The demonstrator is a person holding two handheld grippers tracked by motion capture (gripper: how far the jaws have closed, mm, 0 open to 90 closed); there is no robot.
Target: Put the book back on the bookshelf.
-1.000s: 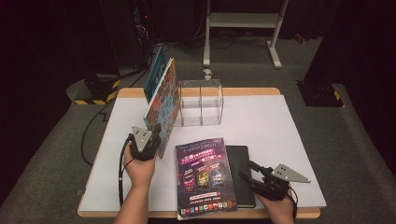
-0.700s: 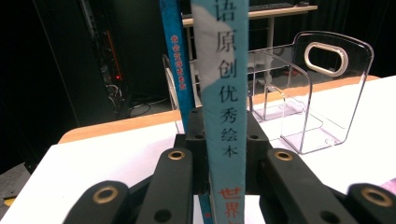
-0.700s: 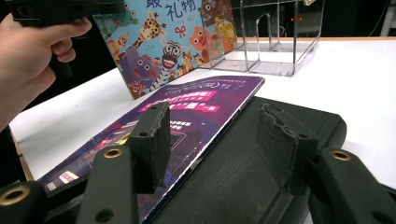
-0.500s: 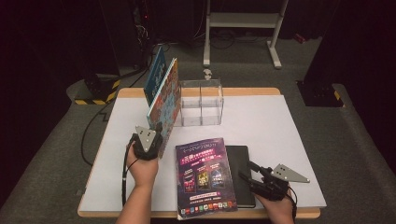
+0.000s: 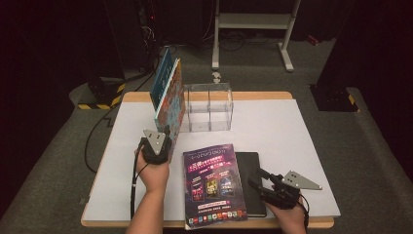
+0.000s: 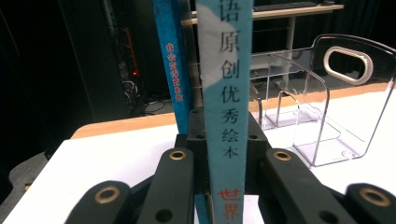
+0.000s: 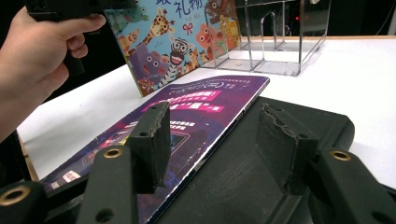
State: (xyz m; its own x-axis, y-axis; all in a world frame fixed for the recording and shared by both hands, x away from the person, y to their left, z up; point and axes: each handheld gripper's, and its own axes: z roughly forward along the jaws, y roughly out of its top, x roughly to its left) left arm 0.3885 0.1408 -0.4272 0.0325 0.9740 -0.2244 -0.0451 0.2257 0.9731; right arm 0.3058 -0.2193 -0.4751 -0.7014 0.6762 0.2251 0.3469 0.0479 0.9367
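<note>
At the table's left side, the left gripper is clamping the spine of the upright picture book, now drawn slightly nearer the person beside the clear organizer, while the right gripper is hovering half-open, holding nothing, over the dark folder.

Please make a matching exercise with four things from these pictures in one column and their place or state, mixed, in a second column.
Things:
1. picture book
2. magazine
3. clear rack
4. black folder

States:
A. flat, partly under the magazine
B. empty, at the table's far side
C. upright, clamped in the left gripper
D. flat, purple cover up

Pairs: 1-C, 2-D, 3-B, 4-A
</note>
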